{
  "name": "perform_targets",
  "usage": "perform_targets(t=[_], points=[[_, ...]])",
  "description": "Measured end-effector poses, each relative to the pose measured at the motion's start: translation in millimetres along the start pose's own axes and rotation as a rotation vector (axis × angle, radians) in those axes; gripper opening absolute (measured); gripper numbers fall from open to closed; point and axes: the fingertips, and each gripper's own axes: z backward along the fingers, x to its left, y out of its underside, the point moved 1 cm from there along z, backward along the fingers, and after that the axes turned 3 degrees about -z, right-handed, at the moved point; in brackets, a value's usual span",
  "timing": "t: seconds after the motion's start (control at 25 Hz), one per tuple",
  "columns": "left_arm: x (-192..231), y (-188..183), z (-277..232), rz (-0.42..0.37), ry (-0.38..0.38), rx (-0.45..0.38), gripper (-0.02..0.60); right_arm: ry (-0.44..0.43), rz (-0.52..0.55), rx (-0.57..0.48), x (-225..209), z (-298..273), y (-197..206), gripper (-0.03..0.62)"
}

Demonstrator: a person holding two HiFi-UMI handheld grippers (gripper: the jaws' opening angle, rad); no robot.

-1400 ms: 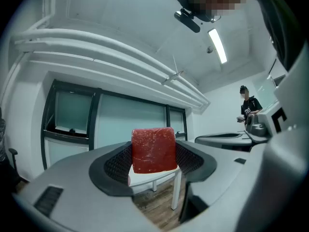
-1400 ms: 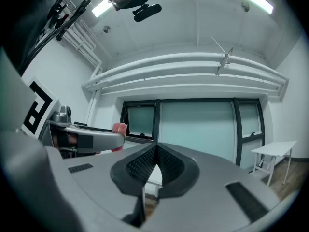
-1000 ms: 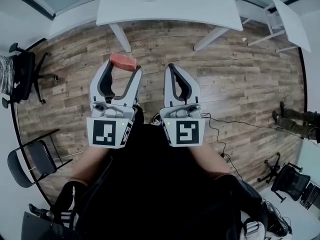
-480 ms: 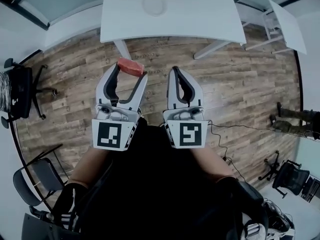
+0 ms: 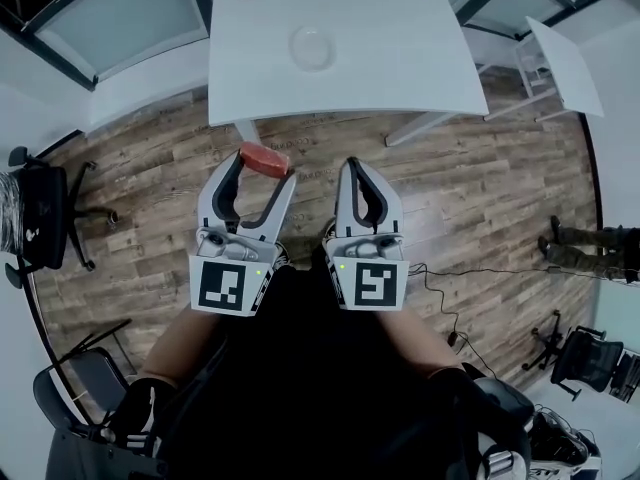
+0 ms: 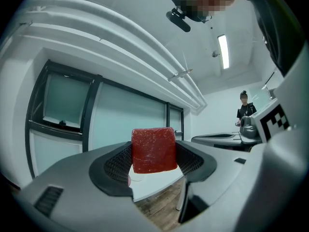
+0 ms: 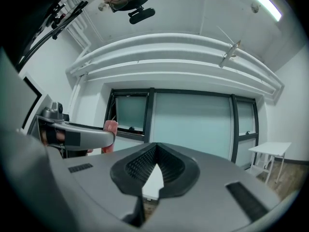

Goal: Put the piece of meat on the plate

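Left gripper [image 5: 261, 169] clenched on red piece of meat [image 5: 264, 158], above wood-plank floor [image 5: 480, 188] beside near edge of white table [image 5: 400, 58]; right gripper [image 5: 352, 166] jaws pressed together, empty. Plate [image 5: 312, 46] mid-table. Square markers [image 5: 232, 286] on gripper cubes; glazed partitions [image 5: 120, 18] behind, black chair [image 5: 40, 213] at left

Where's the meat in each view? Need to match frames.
Head view: piece of meat left of centre, clamped at the left gripper tips, just below the white table.
Left gripper view: dead centre, between the jaws, table behind it.
Right gripper view: pink sliver at left, past the left gripper's jaw.
Shared landmark: the white table, ahead in every view.
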Motion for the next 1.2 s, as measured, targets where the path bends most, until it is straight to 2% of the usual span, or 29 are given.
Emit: perform_targets(t=[0.24, 0.64, 1.0, 1.2], points=[[1.4, 5.4, -30.5, -0.010, -0.009, 0.015, 0.279, -0.021, -0.022, -0.006, -18.8, -27.2, 7.8, 0.003], [3.6, -1.1, -115.8, -0.037, -0.072, 0.024, 0.279, -0.128, -0.043, -0.051, -74.0, -102.4, -5.4, 0.003], [-21.4, -3.3, -179.1, -0.043, -0.123, 0.031, 0.279, -0.233, -0.056, -0.039, -130.4, -133.3, -3.0, 0.003], [-24.5, -2.5, -192.8, -0.037, -0.134, 0.048, 0.279, -0.274, -0.071, -0.042, -138.1, -141.0, -3.0, 0.003]])
